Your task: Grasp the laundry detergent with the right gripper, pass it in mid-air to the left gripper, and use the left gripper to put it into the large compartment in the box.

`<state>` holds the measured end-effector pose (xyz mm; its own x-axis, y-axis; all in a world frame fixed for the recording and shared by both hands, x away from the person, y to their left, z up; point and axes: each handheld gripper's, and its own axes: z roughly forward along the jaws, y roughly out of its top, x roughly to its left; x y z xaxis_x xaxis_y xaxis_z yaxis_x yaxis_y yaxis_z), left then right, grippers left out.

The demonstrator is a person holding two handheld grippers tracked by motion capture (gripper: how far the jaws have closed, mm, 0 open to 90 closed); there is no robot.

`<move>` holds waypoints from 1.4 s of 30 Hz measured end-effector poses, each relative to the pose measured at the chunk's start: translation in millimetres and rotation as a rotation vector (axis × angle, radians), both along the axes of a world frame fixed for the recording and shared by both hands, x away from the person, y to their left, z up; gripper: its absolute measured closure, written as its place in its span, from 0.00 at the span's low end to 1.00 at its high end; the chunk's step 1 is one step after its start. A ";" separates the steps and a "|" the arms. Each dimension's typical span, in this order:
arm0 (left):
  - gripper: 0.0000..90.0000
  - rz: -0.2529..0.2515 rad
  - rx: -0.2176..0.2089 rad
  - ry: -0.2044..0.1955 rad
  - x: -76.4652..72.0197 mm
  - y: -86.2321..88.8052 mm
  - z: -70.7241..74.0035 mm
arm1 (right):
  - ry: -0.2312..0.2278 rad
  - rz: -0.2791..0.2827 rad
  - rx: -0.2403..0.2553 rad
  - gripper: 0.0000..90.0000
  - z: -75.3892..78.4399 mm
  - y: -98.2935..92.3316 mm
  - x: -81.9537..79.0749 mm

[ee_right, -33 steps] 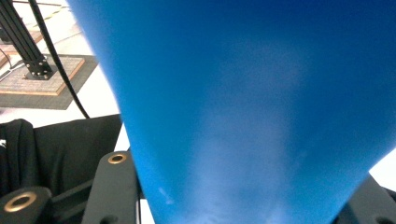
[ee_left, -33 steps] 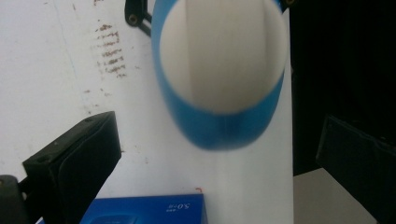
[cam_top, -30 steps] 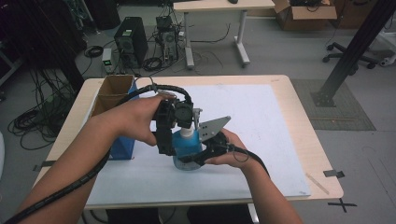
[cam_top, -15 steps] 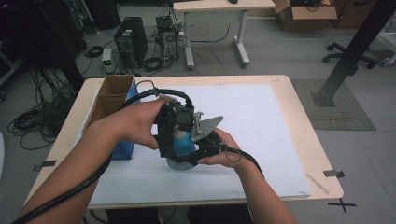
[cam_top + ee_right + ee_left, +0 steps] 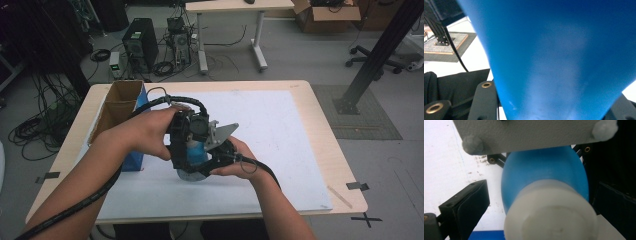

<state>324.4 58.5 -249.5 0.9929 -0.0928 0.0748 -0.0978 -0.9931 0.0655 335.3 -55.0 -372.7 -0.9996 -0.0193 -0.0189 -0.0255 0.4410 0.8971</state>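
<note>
A blue bottle [image 5: 196,152] with a white cap [image 5: 550,213] is shown standing on the white sheet [image 5: 280,130] near the front of the table [image 5: 325,120], just right of a blue-sided cardboard box [image 5: 120,107]. The bottle body is clamped by the right gripper [image 5: 207,165], whose jaws are pressed against its blue wall; in the right gripper view the bottle [image 5: 554,57] is seen wedged between the two black jaws.

The left gripper [image 5: 187,145] is held above the bottle, over the cap. In the left gripper view its jaws are seen spread on either side of the cap: a clear gap is visible at the one seen on the left, while contact at the other cannot be told. The grey plate [image 5: 529,132] of the right gripper is seen beyond.

Compared with one second ago, the left gripper has been lowered over the bottle top, so that most of the blue body, then plainly visible from above, is now covered. The right gripper's hold is unchanged.

The change is judged to mean that the cap is being approached while the body is steadied, probably for unscrewing. The cap is not yet gripped; closing of the left jaws on it is judged to be needed next.
</note>
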 end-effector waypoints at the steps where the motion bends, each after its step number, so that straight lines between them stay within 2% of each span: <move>1: 0.03 0.000 0.000 0.000 0.0 0.0 0.0 | -0.001 -0.003 0.000 0.51 0.0 -0.3 0.0; 4: 0.03 0.002 0.002 -0.002 0.4 -0.4 -1.6 | 0.001 -0.006 0.006 0.51 0.5 -1.0 0.2; 6: 0.04 0.003 -0.002 -0.005 -0.2 -0.6 -1.8 | -0.017 -0.007 0.015 0.51 1.4 -1.6 2.0; 14: 0.12 0.007 0.008 -0.017 -1.9 -2.7 2.5 | -0.008 -0.007 0.012 0.51 2.1 -0.5 0.2; 18: 0.16 0.011 0.015 -0.009 -3.2 -4.5 3.3 | -0.011 -0.010 0.008 0.51 2.1 -0.6 0.2; 25: 0.17 0.010 0.033 -0.017 -3.8 -6.7 2.6 | -0.015 -0.010 0.013 0.51 2.2 -1.4 -0.3; 28: 0.23 0.008 0.040 -0.017 -4.4 -7.9 3.6 | -0.017 -0.012 0.012 0.51 2.7 -1.6 -0.3; 30: 0.29 0.007 0.030 -0.006 -4.5 -8.0 4.4 | -0.014 -0.011 0.010 0.51 3.0 -1.7 -0.3; 33: 0.29 0.007 0.033 -0.008 -4.9 -8.5 4.6 | -0.007 -0.015 0.011 0.51 3.4 -1.5 -0.8; 35: 0.29 0.005 0.039 -0.009 -4.8 -9.0 4.3 | -0.020 -0.012 0.006 0.51 3.8 -2.3 0.7; 42: 0.32 0.013 0.049 -0.008 -3.3 -8.5 2.8 | -0.004 -0.015 0.008 0.51 3.9 -0.7 0.1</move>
